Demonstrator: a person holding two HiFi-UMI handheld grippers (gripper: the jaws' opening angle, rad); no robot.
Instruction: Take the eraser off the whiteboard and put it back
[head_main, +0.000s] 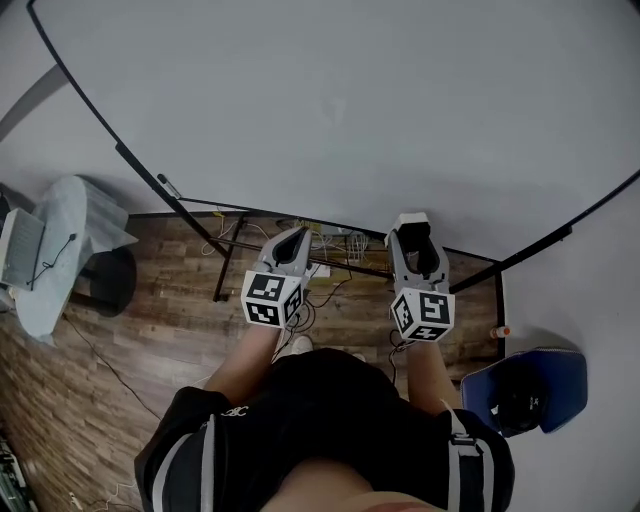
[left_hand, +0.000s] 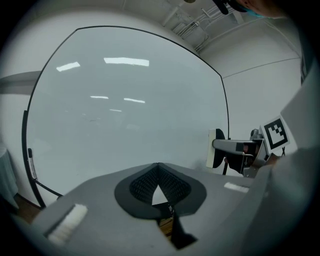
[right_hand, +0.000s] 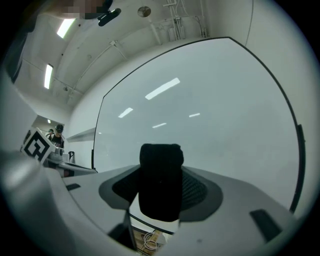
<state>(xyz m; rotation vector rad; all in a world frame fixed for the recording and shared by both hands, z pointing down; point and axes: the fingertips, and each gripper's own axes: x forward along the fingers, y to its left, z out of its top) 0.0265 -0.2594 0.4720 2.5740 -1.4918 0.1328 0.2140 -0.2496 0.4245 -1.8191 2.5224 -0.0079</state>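
your right gripper (head_main: 413, 228) is clamping the eraser (right_hand: 160, 186) at the lower centre of its view, jaws standing wide on it. the gripper body is hiding the eraser's lower end. contact with the whiteboard (head_main: 330, 100) is proving unclear. your left gripper (left_hand: 159, 166) is holding its jaws together, empty.

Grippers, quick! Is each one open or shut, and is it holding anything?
Left gripper: shut, with nothing between its jaws.
Right gripper: shut on the eraser.
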